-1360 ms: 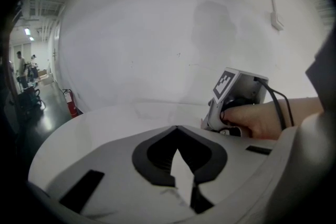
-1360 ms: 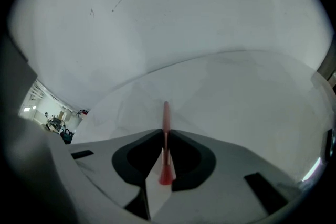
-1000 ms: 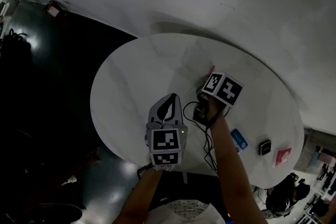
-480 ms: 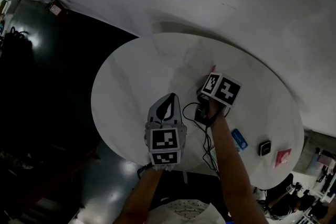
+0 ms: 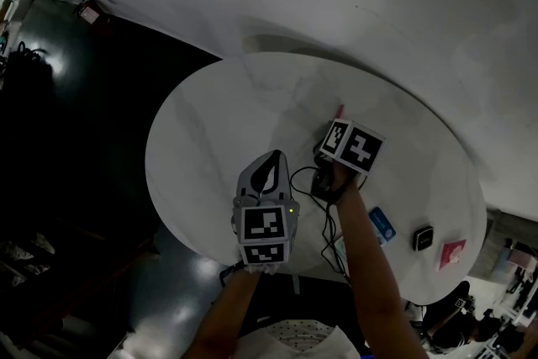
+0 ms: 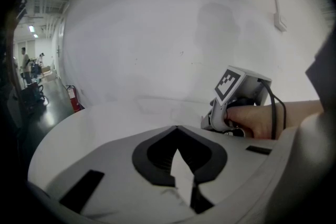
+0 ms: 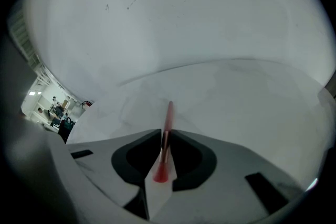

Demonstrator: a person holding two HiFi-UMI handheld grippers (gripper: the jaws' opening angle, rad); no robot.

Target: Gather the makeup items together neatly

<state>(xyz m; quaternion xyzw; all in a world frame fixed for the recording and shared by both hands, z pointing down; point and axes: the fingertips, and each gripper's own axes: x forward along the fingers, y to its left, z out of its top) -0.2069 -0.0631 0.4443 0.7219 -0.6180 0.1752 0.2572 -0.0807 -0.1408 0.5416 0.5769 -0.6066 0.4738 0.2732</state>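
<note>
Gently, with the jaws of the right gripper [image 7: 164, 132] clamped on the slim red pencil [image 7: 169, 113] over the middle of the round white counter [image 5: 210, 139], carry it low toward the blue piece [image 5: 382, 224], the small black piece [image 5: 424, 236] and the pink piece [image 5: 453, 251] by the counter's right edge. Align it beside them, then set it down before releasing. Hold the left gripper [image 6: 177, 127], jaws together and empty, clear of the path.

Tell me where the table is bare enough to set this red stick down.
The table is bare over its left and far half, from the left gripper round to the right gripper holding the red stick. Crowded: the near right edge, with the cable, blue item, black square item and pink item.
</note>
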